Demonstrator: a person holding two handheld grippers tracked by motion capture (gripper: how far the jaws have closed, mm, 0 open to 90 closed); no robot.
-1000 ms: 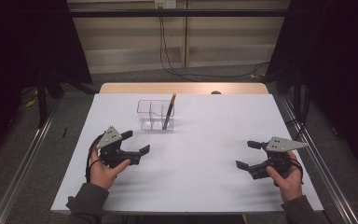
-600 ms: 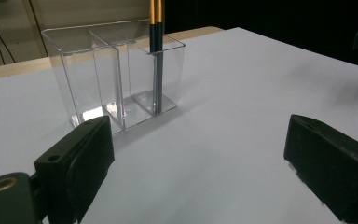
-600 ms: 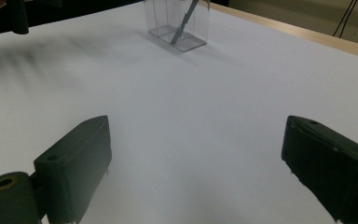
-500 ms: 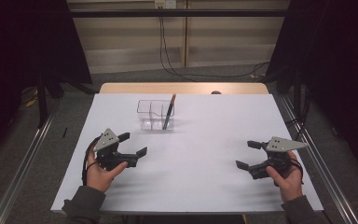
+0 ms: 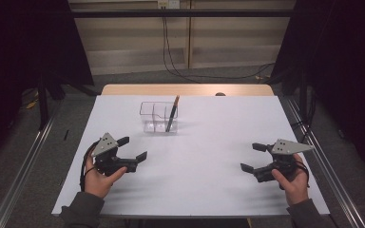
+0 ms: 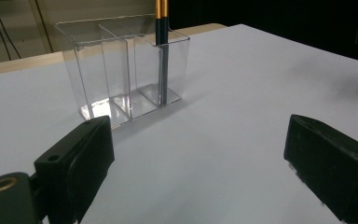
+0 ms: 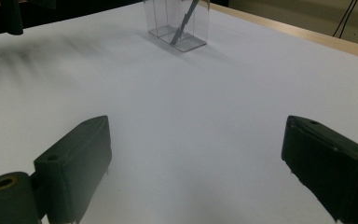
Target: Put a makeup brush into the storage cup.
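The dark pen (image 5: 172,113) leans in the end compartment of the clear organizer (image 5: 158,118), well beyond the left hand-held gripper (image 5: 132,148) and right hand-held gripper (image 5: 251,157), both gaping wide and empty, seemingly poised for a reach.

Organizer (image 6: 126,74), upper centre of the high view: clear, glossy hard plastic, smooth walls catching highlights. Pen (image 6: 161,51) inside it: dark matt barrel with a shiny gold-toned band at the top. Table (image 5: 209,180): smooth, matt white sheet; bare pale wood strip along its far edge. Left gripper (image 5: 132,148) and right gripper (image 5: 254,156): matt black plastic jaws, each topped by a dull grey plate.
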